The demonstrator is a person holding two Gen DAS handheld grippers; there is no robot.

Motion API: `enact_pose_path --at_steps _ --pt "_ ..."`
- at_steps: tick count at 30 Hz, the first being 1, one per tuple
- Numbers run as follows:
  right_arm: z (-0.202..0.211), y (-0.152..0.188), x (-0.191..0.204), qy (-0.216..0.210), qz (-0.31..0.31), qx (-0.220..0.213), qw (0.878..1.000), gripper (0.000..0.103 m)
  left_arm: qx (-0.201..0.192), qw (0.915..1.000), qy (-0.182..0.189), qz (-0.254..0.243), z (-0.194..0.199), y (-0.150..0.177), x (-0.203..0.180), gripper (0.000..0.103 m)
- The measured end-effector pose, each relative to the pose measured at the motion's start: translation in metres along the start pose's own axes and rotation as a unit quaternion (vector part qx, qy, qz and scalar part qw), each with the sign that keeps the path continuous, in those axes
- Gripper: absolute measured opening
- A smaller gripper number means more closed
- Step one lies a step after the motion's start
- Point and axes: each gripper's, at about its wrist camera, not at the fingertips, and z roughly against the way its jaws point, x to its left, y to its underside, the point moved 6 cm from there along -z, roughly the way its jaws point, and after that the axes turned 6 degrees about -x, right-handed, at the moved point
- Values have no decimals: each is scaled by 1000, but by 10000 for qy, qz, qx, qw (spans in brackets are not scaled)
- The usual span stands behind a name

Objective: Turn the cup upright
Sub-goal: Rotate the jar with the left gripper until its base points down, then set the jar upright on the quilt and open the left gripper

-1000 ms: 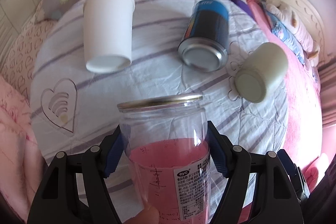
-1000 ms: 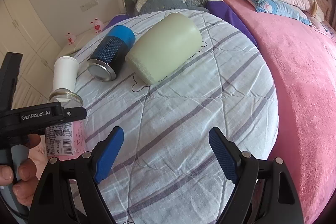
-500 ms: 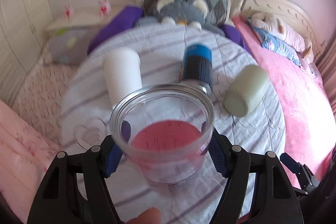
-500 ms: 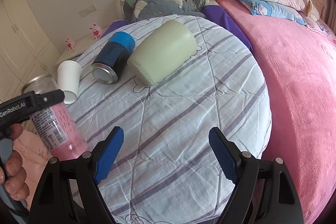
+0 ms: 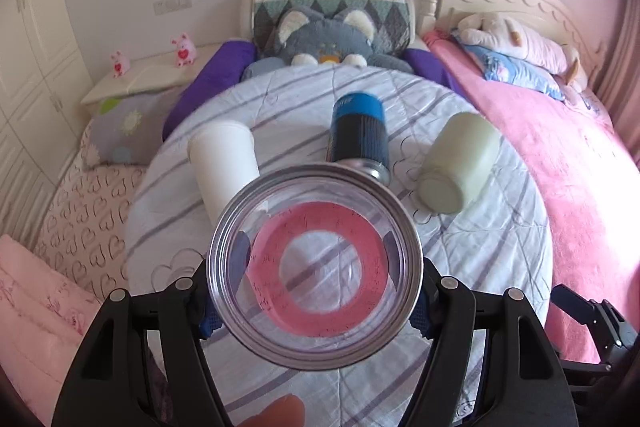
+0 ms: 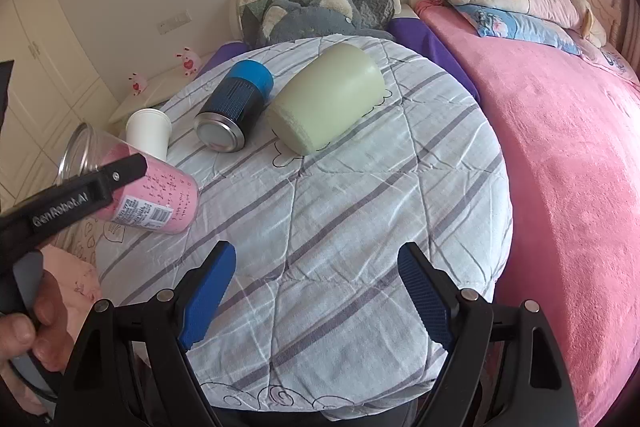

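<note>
My left gripper (image 5: 316,283) is shut on a clear plastic cup with a pink label (image 5: 316,279). The cup's open mouth faces the left wrist camera. In the right wrist view the cup (image 6: 156,199) is tilted on its side above the round table's left edge, held by the left gripper (image 6: 120,171). My right gripper (image 6: 316,303) is open and empty over the table's near side. A white paper cup (image 5: 224,163), a blue-black can (image 5: 360,135) and a pale green cup (image 5: 460,163) lie on their sides on the striped cloth (image 6: 340,227).
The round table (image 6: 440,307) stands beside a bed with a pink blanket (image 6: 560,167). A grey plush cushion (image 5: 320,43) and a purple pillow (image 5: 212,79) lie behind the table. A white nightstand (image 5: 140,79) stands at the back left.
My left gripper has tipped the clear cup from upright to lying sideways, mouth toward its camera. The right gripper has stayed open and nearly still.
</note>
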Motion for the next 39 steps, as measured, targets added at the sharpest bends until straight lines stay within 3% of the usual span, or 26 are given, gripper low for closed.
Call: enact_pose_path --at_steps 7,11,12,16,22,33,39 --pt "1 1 -1 14 -62 -21 10000 84 402 9991 -5 -141 -23 11 -8 71" --pt "4 3 -1 34 -42 -28 10000 84 347 9993 -21 -165 -19 15 -11 72" --pt "4 3 -3 44 -63 -26 10000 84 335 9993 -14 -188 -17 15 -12 74" --pt "5 4 -4 40 -96 -48 9999 84 246 9994 -11 -248 -11 10 -14 101" --pt "10 4 -1 22 -105 -121 9999 84 102 9994 -29 -331 -1 2 -13 103" --pt "52 -3 10 83 -51 -662 9978 84 -718 9973 52 -153 76 -17 8 103" --pt "83 -2 34 125 205 -1007 9946 84 -1031 9944 -195 -83 123 3 31 103"
